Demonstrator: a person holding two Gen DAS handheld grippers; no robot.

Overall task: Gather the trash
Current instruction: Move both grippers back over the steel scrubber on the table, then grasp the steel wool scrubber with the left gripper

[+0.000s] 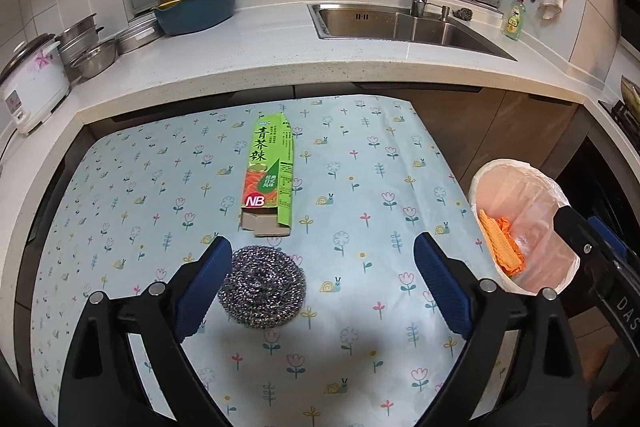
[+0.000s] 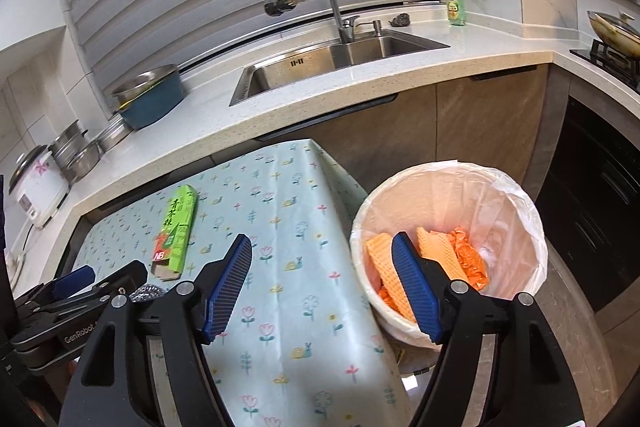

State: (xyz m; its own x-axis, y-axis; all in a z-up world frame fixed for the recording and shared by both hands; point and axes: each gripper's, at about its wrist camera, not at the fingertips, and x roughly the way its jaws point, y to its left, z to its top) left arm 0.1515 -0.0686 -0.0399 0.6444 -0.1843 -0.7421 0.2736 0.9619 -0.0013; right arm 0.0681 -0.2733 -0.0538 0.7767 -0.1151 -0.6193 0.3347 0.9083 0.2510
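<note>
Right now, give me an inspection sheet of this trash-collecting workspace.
Surface: pale blue floral tablecloth, flat.
Job's things: green cardboard carton lying open-ended; steel wool scrubber near it; white lined bin beside the table, holding orange wrappers.
Clutter: nothing seen on the table.
Grippers: left gripper open around the scrubber, pads apart from it; right gripper open, empty, at the bin's edge.
Cables: nothing seen.
Surroundings: steel sink, white rice cooker.

"NB" on green carton (image 1: pixel 269 174)
</note>
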